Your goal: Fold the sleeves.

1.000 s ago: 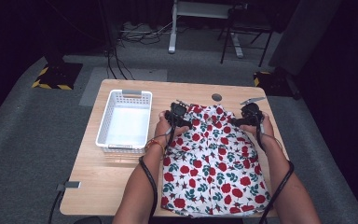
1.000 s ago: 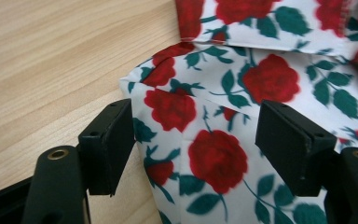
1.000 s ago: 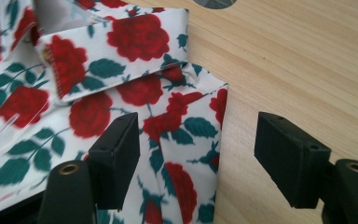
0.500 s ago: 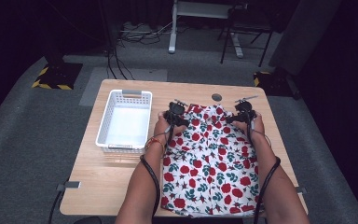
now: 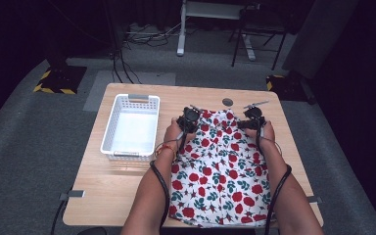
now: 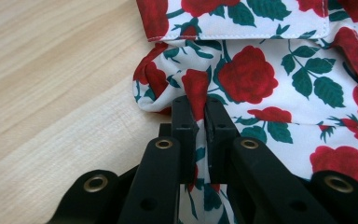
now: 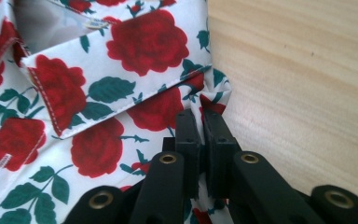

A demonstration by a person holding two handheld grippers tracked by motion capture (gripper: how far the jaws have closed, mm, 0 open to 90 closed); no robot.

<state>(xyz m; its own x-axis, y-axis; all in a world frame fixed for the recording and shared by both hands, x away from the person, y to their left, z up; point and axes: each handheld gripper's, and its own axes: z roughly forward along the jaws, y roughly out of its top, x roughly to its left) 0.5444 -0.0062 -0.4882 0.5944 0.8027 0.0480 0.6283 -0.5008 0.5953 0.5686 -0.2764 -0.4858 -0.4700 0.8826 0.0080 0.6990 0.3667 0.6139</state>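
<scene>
A white shirt printed with red roses and green leaves (image 5: pixel 220 171) lies spread on the wooden table (image 5: pixel 103 191), its collar end at the far side. My left gripper (image 5: pixel 190 117) is shut on a pinched fold of the shirt (image 6: pixel 200 95) at the far left corner, beside the collar (image 6: pixel 242 28). My right gripper (image 5: pixel 252 120) is shut on a fold of the shirt (image 7: pixel 204 100) at the far right corner, by the collar flap (image 7: pixel 116 51). The near hem hangs over the table's front edge.
A white slatted plastic basket (image 5: pixel 108 132) stands left of the shirt, with nothing in it. A small dark round disc (image 5: pixel 227 102) sits on the table beyond the collar. Cables trail from both grippers along the forearms.
Both grippers have moved slightly toward each other, the right one more, and the shirt's far edge between them has narrowed. Each stays shut on the fabric.
</scene>
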